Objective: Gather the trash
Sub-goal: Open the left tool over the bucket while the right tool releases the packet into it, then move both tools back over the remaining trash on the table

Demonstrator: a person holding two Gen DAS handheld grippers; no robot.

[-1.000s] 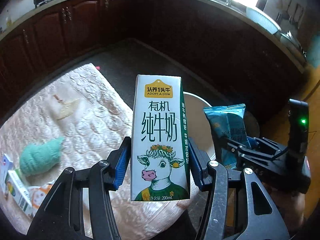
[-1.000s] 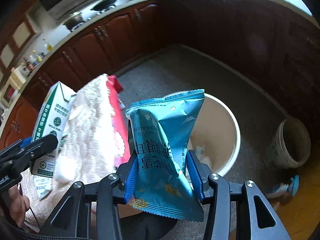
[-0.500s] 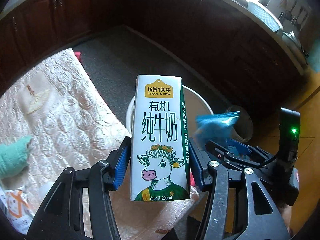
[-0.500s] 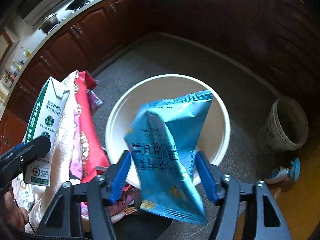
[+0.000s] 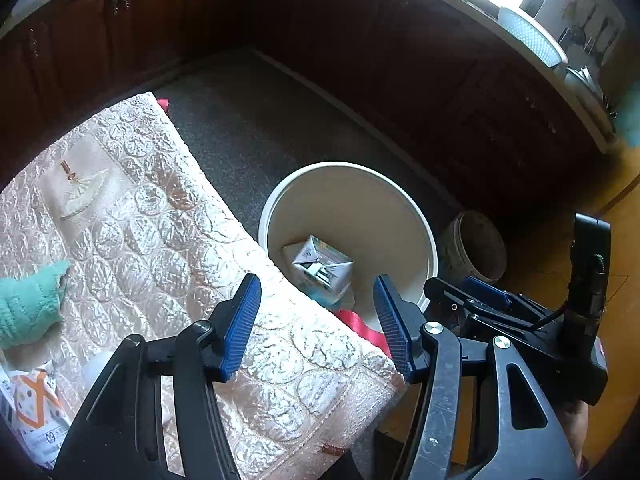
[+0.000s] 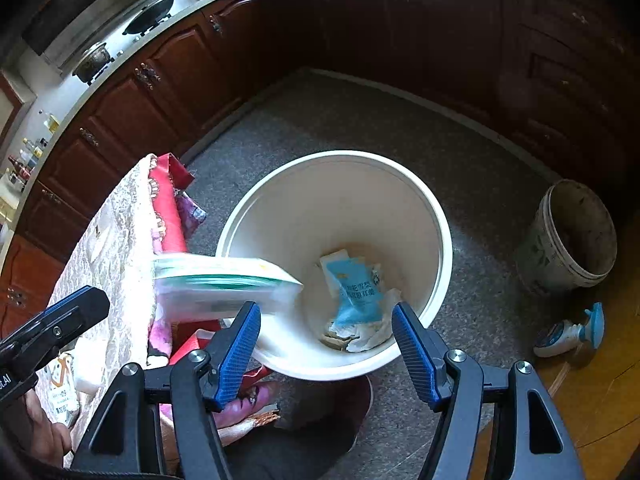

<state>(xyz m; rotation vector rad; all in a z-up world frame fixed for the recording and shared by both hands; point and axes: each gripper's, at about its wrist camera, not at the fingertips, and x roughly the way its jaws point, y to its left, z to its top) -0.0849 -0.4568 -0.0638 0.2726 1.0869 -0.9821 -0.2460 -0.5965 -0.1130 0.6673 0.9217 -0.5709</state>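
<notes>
L wrist view: your left gripper point(image 5: 316, 322) hangs over the table's near corner w/ jaws opening and nothing between the blue pads. The milk carton point(image 5: 319, 270) sits end-on inside the white bin point(image 5: 430, 248), straight ahead of the fingers and below them, just past the quilted table cover point(image 5: 160, 240). The cover's edge runs diagonally under the L pad, and the bin rim sits tight against it, so there's no gap on that side. The right gripper point(image 5: 472, 296) shows at lower R, close beside yours. On the table to the L: a green knit item point(image 5: 28, 304) and, further toward you, an orange-and-white packet point(image 5: 36, 404). By my read that packet is the nearer next pick for the L hand.

R wrist view: your right gripper point(image 6: 326, 344) is also spread, nothing held, jaws aimed down into the bin. The blue snack bag point(image 6: 356, 292) lies on crumpled paper at the bin bottom, dead ahead between the fingers. The carton shows here as a blur, long axis about level, at the bin's L rim, so apparently mid-fall. Open floor lies beyond the bin; a grey bucket point(image 6: 568, 236) and a small spray bottle point(image 6: 572, 332) stand well apart to the R. Clear room to pull back toward you, likely the safest exit.
</notes>
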